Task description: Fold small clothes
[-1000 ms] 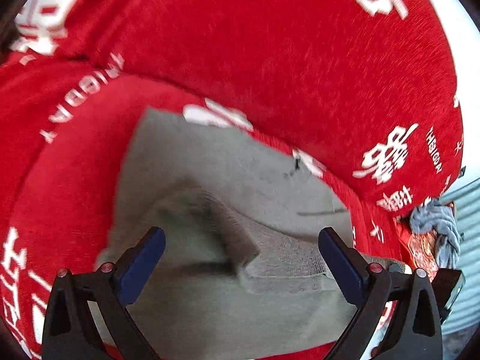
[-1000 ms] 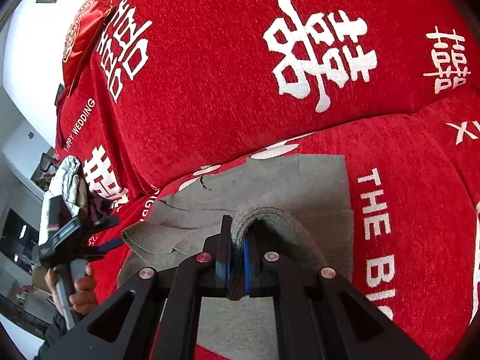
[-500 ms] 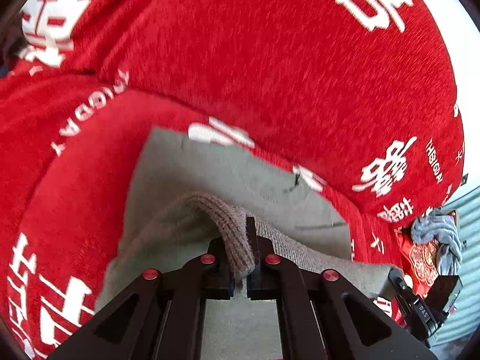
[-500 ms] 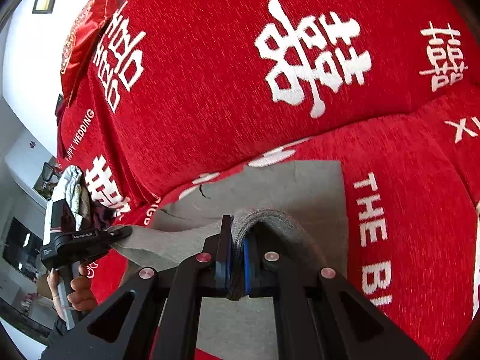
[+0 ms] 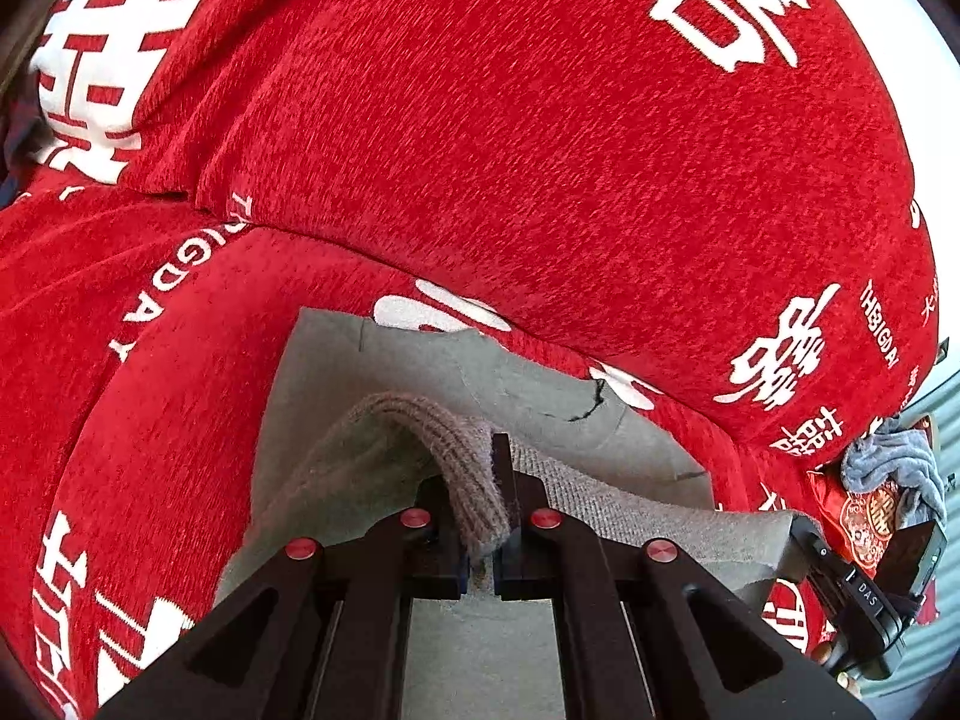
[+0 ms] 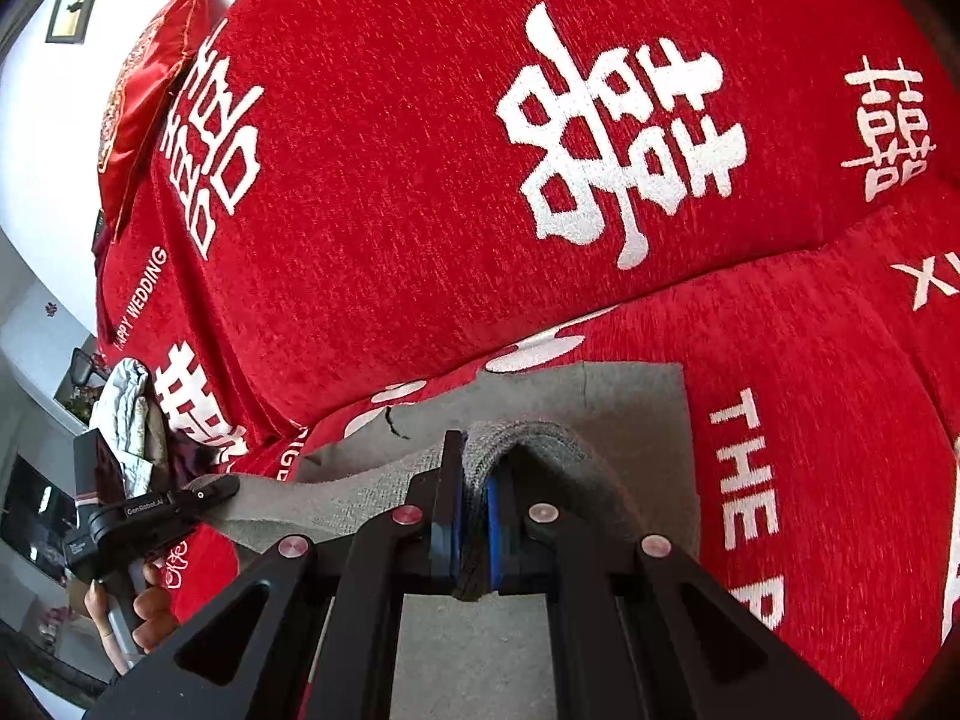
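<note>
A grey knit garment (image 5: 480, 372) lies on the red sofa seat (image 5: 150, 420). My left gripper (image 5: 480, 510) is shut on its ribbed near edge, lifted off the seat. My right gripper (image 6: 477, 516) is shut on the same ribbed edge further right, with the garment (image 6: 630, 408) spread beyond it. The held edge stretches between the two grippers. The right gripper shows at the lower right of the left wrist view (image 5: 852, 588); the left gripper shows at the left of the right wrist view (image 6: 150, 516), held by a hand.
The red sofa backrest (image 6: 480, 150) with white characters rises behind the garment. A grey cloth pile (image 5: 894, 468) and a red cushion (image 5: 864, 522) sit at one end of the sofa. Another red cushion (image 6: 138, 96) stands on top of the backrest.
My left gripper was open over the garment's edge one second ago; it has shut on that edge and lifted it. My right gripper stays shut on the edge, lifted slightly.
</note>
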Available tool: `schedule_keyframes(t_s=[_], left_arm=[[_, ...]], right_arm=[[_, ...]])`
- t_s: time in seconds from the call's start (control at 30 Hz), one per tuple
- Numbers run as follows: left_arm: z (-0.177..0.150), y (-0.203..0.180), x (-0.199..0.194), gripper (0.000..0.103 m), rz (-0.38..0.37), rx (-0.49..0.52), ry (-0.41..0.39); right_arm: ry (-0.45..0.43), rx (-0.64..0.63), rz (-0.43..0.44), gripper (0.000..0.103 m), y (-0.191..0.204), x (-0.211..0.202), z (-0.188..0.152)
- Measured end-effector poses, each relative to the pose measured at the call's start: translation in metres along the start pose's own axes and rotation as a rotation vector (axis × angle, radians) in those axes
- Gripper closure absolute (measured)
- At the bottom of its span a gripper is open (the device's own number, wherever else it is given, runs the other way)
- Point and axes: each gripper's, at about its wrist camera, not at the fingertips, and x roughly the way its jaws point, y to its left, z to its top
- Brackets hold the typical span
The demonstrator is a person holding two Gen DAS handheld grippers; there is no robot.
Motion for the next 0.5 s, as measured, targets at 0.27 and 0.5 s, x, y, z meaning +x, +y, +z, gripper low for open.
schedule_keyframes(t_s=[0.27, 0.5], left_arm=[[0.005, 0.008, 0.021, 0.098, 0.032, -0.022, 0.025], [0.013, 0.015, 0.056, 0.098, 0.068, -0.032, 0.078]], right_arm=[[0.040, 0.023, -0.016, 0.097, -0.009, 0.028, 0.009], [0.082, 0.053, -0.062, 0.097, -0.025, 0.059, 0.011]])
